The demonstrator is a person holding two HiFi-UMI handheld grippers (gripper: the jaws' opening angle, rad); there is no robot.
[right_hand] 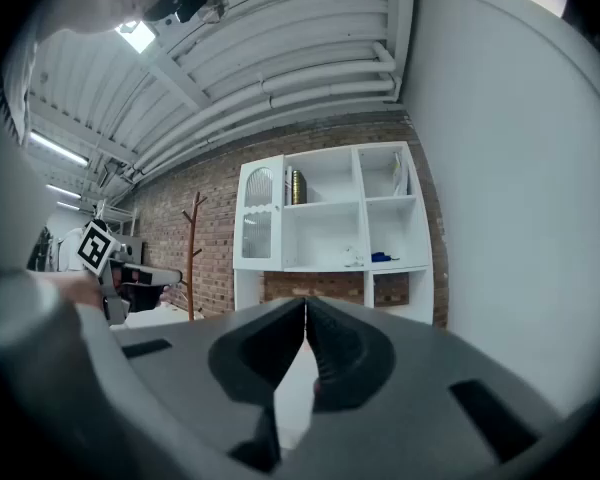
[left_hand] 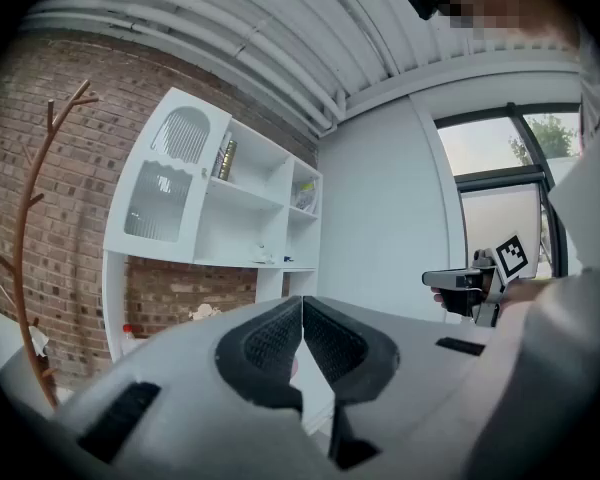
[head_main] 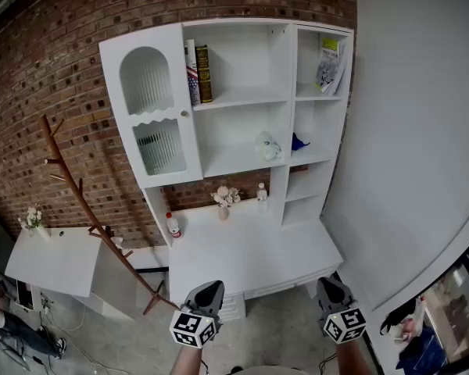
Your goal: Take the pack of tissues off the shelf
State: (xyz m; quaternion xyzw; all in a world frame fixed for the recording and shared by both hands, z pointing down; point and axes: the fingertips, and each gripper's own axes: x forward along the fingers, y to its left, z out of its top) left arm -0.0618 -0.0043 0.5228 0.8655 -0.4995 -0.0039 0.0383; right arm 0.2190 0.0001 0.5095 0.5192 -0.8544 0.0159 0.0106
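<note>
The pack of tissues (head_main: 267, 145) looks like a whitish bundle on the middle shelf of the white shelf unit (head_main: 242, 100); it is a small pale shape (right_hand: 355, 259) in the right gripper view. Both grippers hang low in front of the unit, well short of it. My left gripper (head_main: 211, 287) is shut, its pads meeting with nothing between them (left_hand: 302, 308). My right gripper (head_main: 329, 284) is also shut and empty (right_hand: 305, 310). Each gripper shows in the other's view: the right gripper (left_hand: 470, 280) and the left gripper (right_hand: 120, 268).
A blue item (head_main: 298, 141) lies right of the tissues. Books (head_main: 198, 73) and a magazine (head_main: 329, 65) stand on the top shelves. Flowers (head_main: 225, 198), a small bottle (head_main: 262, 194) and a red-capped bottle (head_main: 173, 225) sit on the desk top. A wooden coat rack (head_main: 86, 205) and a white table (head_main: 55, 260) stand at left.
</note>
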